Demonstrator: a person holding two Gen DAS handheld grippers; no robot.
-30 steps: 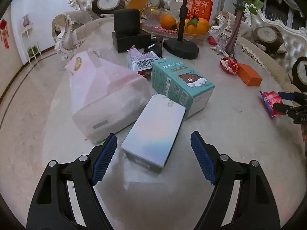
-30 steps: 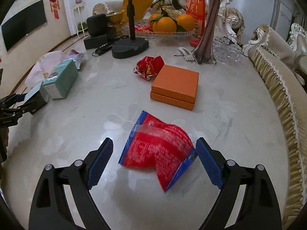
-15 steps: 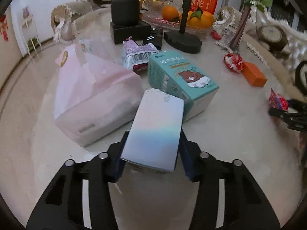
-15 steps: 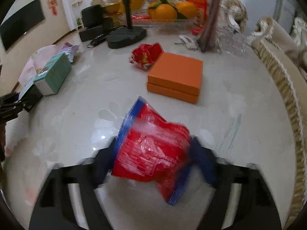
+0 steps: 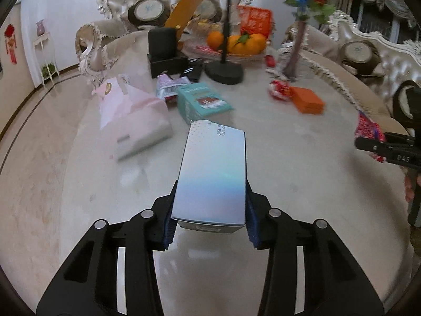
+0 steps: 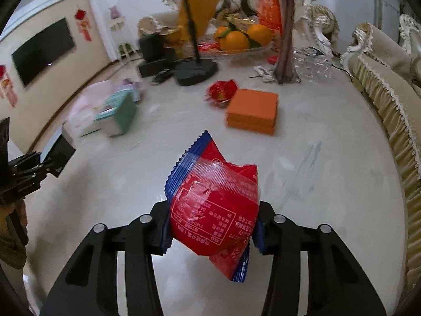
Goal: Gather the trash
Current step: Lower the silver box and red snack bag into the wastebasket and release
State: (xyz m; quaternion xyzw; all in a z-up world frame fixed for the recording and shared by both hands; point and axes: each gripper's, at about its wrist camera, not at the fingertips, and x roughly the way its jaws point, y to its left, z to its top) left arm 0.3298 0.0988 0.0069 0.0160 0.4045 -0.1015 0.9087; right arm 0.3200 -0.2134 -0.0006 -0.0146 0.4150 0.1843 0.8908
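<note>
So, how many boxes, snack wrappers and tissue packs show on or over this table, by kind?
Boxes: 3 (silver box, teal box, orange box)
Snack wrappers: 3 (red wrapper, crumpled red wrapper, purple wrapper)
Tissue packs: 1 (pink pack)
Total: 7

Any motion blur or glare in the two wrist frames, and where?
Left wrist: the held iridescent silver box is sharp, while the teal carton and pink tissue pack smear. Right wrist: the red and blue snack wrapper is crisp with film glare; the left background blurs, the orange flat box less so.

Glossy iridescent cardboard box (image 5: 213, 173), crinkled shiny plastic wrapper (image 6: 213, 205), polished marble table (image 6: 329, 184).
</note>
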